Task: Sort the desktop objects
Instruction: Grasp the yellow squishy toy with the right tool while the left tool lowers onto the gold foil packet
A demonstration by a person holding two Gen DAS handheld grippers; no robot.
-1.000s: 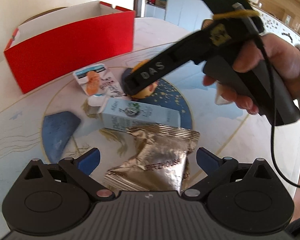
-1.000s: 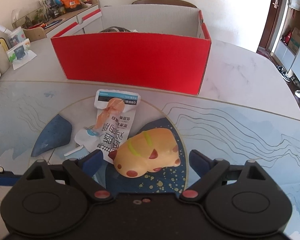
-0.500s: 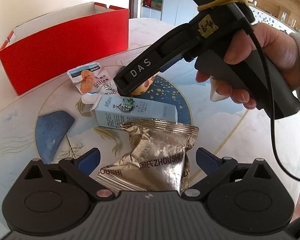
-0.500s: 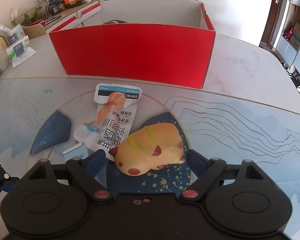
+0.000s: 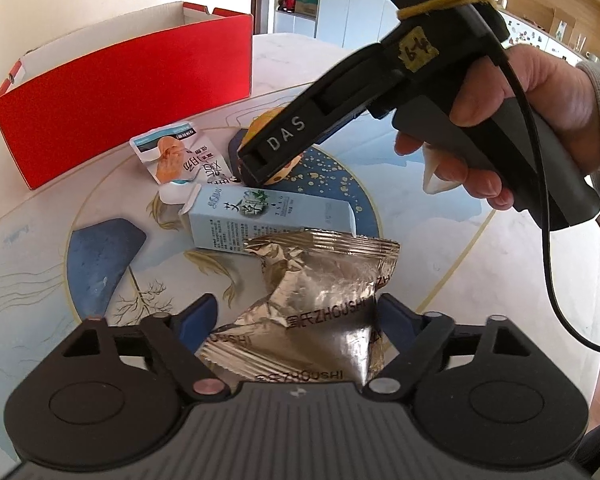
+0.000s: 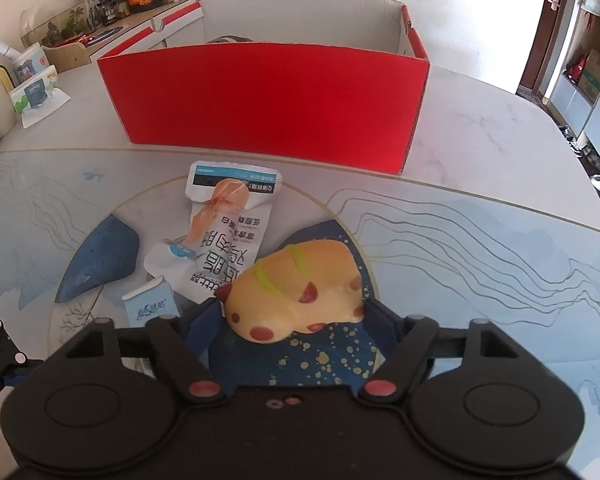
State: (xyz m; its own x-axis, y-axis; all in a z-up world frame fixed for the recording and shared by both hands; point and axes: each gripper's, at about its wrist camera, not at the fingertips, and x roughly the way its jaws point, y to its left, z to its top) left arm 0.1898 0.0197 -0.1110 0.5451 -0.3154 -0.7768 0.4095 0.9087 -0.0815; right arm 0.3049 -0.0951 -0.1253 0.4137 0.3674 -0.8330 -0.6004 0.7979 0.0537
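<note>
Marble tabletop (image 6: 480, 128) with a pale blue landscape print is filling both views, and a red cardboard box (image 6: 268, 100) is standing open at the upper middle of the right wrist frame. Lower centre in that frame, a squishy yellow toy (image 6: 296, 284) with green stripes and red spots is lying on a dark blue, gold-speckled patch. The right gripper (image 6: 294, 312) is closing in around it, both blue pads pressing at or right beside its flanks, though whether it is truly squeezing the toy I cannot tell. Just left of the toy a white snack sachet (image 6: 228, 232) with orange artwork is lying flat. In the left wrist frame, a crinkled gold foil packet (image 5: 320, 292) printed ZHOUSHI is sitting at lower centre. The left gripper (image 5: 296, 316) is standing partly open around the packet's narrow waist, its right pad touching the foil and the left pad just beside it. Directly above the packet a pale blue carton (image 5: 268, 220) is lying on its side, overlapped by the foil's upper edge.
</note>
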